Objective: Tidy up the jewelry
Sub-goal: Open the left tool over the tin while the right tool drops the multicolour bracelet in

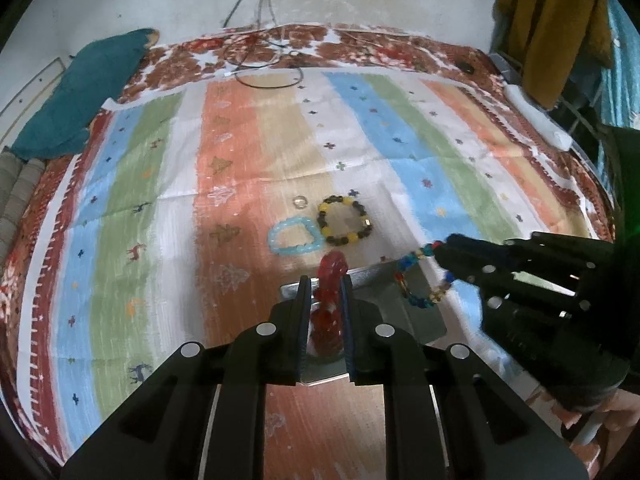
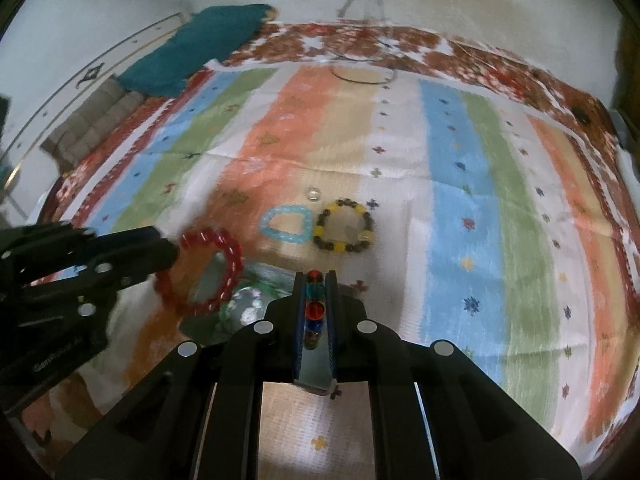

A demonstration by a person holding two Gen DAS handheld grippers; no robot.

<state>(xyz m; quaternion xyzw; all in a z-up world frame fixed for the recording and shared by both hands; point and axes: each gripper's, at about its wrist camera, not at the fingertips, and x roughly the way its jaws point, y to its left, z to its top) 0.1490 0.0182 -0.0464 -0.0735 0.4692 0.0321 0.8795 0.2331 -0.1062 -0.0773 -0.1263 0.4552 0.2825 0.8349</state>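
Above the striped woven cloth (image 1: pixel 248 152), the left gripper (image 1: pixel 326 280) has its jaws nearly closed on the translucent red bead bracelet (image 2: pixel 208 272). The right gripper (image 2: pixel 315 280) clamps the multicoloured glass bead bracelet (image 1: pixel 420 276), jaws narrowly apart. At 12 o'clock lie the pale blue bead bracelet (image 1: pixel 294 236), the yellow-and-black bead bracelet (image 1: pixel 343 220) and a small clear ring (image 1: pixel 300 201). A shiny metal tray (image 1: pixel 372 280) beneath both grippers is mostly hidden, its contents blurred.

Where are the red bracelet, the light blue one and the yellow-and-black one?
red bracelet (image 2: pixel 236 258), right wrist view, right side of loop.
light blue bracelet (image 1: pixel 276 246), left wrist view, left beads.
yellow-and-black bracelet (image 1: pixel 325 208), left wrist view, upper-left beads.
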